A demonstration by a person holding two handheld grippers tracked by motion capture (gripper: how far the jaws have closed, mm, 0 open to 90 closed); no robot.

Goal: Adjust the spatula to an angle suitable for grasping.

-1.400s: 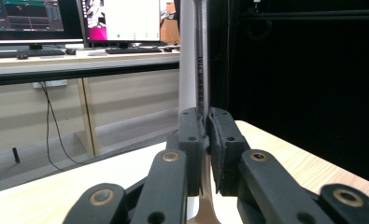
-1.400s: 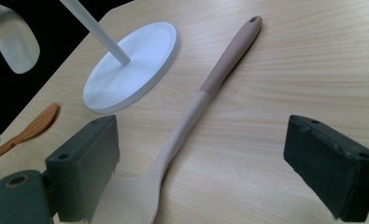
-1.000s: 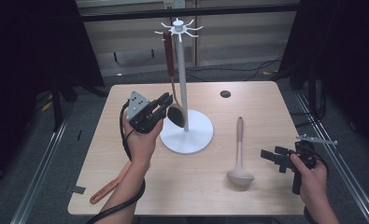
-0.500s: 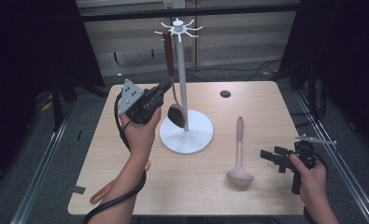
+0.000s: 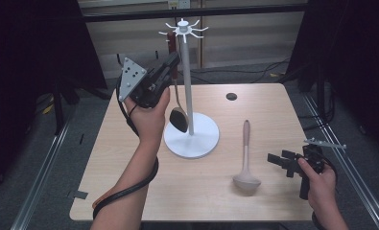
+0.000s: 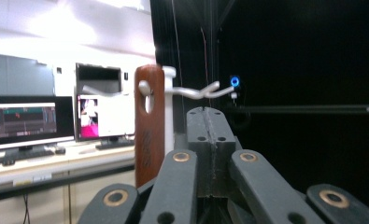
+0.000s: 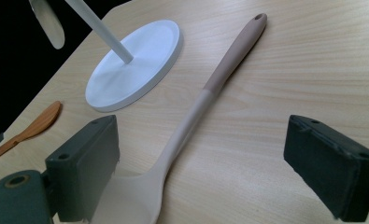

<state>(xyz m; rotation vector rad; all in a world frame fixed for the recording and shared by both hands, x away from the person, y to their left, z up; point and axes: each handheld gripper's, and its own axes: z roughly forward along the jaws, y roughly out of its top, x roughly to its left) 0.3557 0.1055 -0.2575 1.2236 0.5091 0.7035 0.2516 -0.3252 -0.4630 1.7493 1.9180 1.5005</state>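
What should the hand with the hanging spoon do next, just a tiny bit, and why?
Probably nudge the left gripper toward the hook so the hole in the spoon's wooden handle slides over its tip. In the left gripper view the hole sits level with the hook, and the jaws are shut on the handle. The spoon's bowl hangs beside the rack's pole, so height looks about right.

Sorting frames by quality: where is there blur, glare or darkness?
High view: table evenly lit, surroundings black. Left gripper view: left claw soft, wooden handle clearer, ceiling washed out. Right gripper view: ladle sharp, right claw blurred.
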